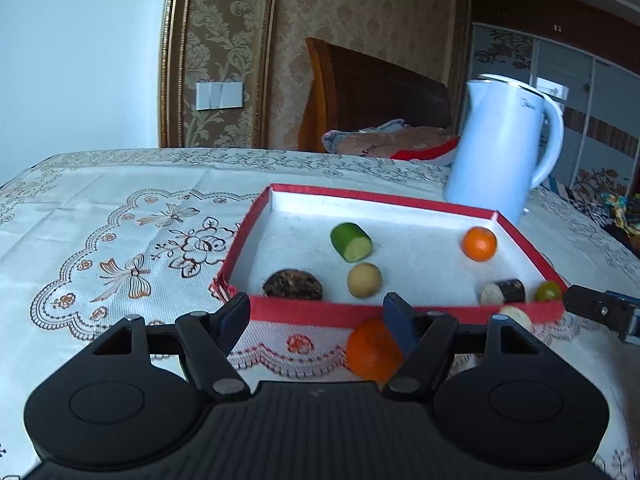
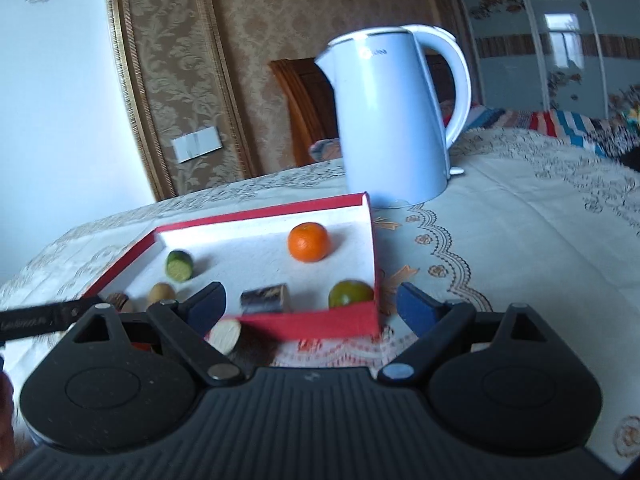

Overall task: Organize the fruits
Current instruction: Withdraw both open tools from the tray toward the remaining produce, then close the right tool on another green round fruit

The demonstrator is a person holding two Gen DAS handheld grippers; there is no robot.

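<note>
A red-rimmed tray (image 1: 312, 312) with a white floor holds a cucumber piece (image 1: 351, 242), an orange (image 1: 479, 244), a kiwi (image 1: 364, 280), a brown round fruit (image 1: 292, 285), a dark cut piece (image 1: 503, 291) and a green citrus (image 1: 548, 291). A second orange (image 1: 374, 350) lies on the cloth in front of the tray, against the right finger of my open left gripper (image 1: 318, 318). A pale cut piece (image 2: 225, 334) lies outside the tray by my right gripper (image 2: 312, 306), which is open with the tray's (image 2: 320, 324) near corner between its fingers.
A white kettle (image 2: 394, 120) stands just behind the tray's far right corner. A floral tablecloth (image 1: 132, 248) covers the table to the left of the tray and also spreads to its right (image 2: 520, 240). A wooden headboard (image 1: 360, 92) and bedding lie beyond the table.
</note>
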